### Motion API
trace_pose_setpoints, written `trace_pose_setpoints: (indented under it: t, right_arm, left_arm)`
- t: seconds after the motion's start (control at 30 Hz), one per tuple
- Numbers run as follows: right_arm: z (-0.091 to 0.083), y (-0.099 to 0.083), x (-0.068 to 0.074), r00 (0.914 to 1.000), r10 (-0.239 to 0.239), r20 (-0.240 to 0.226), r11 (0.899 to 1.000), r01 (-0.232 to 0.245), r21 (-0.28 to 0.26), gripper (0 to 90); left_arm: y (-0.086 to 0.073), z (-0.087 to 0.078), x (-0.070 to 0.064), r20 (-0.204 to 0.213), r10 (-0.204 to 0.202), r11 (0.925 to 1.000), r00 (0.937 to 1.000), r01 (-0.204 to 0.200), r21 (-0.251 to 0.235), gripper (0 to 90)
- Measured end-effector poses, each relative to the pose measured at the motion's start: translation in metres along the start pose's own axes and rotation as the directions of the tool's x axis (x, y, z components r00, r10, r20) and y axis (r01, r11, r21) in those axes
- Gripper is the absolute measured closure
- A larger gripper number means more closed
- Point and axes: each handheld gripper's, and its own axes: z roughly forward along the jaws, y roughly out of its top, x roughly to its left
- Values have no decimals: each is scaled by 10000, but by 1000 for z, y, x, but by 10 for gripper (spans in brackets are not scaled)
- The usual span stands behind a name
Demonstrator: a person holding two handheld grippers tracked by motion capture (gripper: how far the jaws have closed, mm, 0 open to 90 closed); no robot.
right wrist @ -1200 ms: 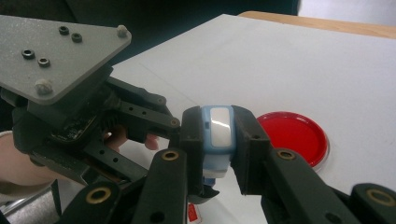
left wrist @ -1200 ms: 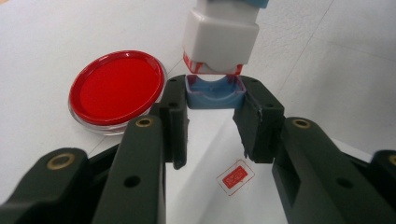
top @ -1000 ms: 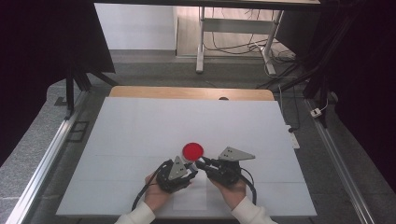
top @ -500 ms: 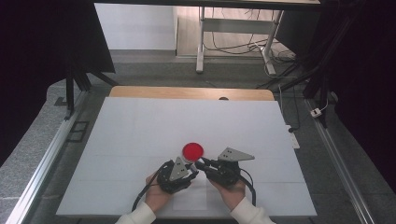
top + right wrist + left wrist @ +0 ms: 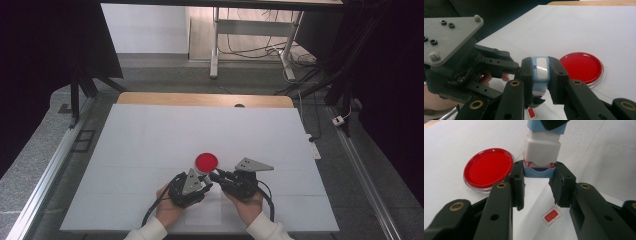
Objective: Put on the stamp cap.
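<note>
The left gripper (image 5: 536, 187) has its fingers (image 5: 517, 185) clenched on the blue base end of a small stamp (image 5: 541, 151), a white block with light-blue caps at both ends and a thin red band just above the lower cap. In the right gripper view the right gripper (image 5: 541, 75) has its own fingers (image 5: 557, 78) closed on the opposite blue end of the same stamp (image 5: 540, 72). So the stamp spans the gap between the two grippers, its long axis running from one pair of fingers straight to the other, each hand holding one cap. In the high view the left gripper (image 5: 202, 181) and right gripper (image 5: 218, 176) meet tip to tip above the worktop (image 5: 150, 145), close to the middle of its near edge. Neither is nearer than the other, since both already have a hold. The coming move, as I judge it, turns on that shared axis: pulling the hands apart along it should separate a cap from the body, while any sideways twist would likely bind it. Just beyond the stamp, toward the far edge and a little to the left, lies a round red ink pad (image 5: 206, 161) in a clear dish, apart from the grippers. A small red-printed label (image 5: 551, 215) lies flat on the worktop under the left gripper.
</note>
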Motion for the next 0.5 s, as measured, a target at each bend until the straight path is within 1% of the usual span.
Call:
trace_pose_setpoints:
  t: [0.23, 0.5]
  right_arm:
    - [0, -1, -1, 9986, 527, 39, 9986, -527, 51, 748]
    - [1, -1, 1, 9976, 657, 207, 9978, -659, 83, 748]
  left_arm:
    - [0, 0, -1, -58, 96, 9999, 9999, -95, 30, 647]
    - [0, 1, -2, -163, 167, 9999, 9997, -167, 40, 647]
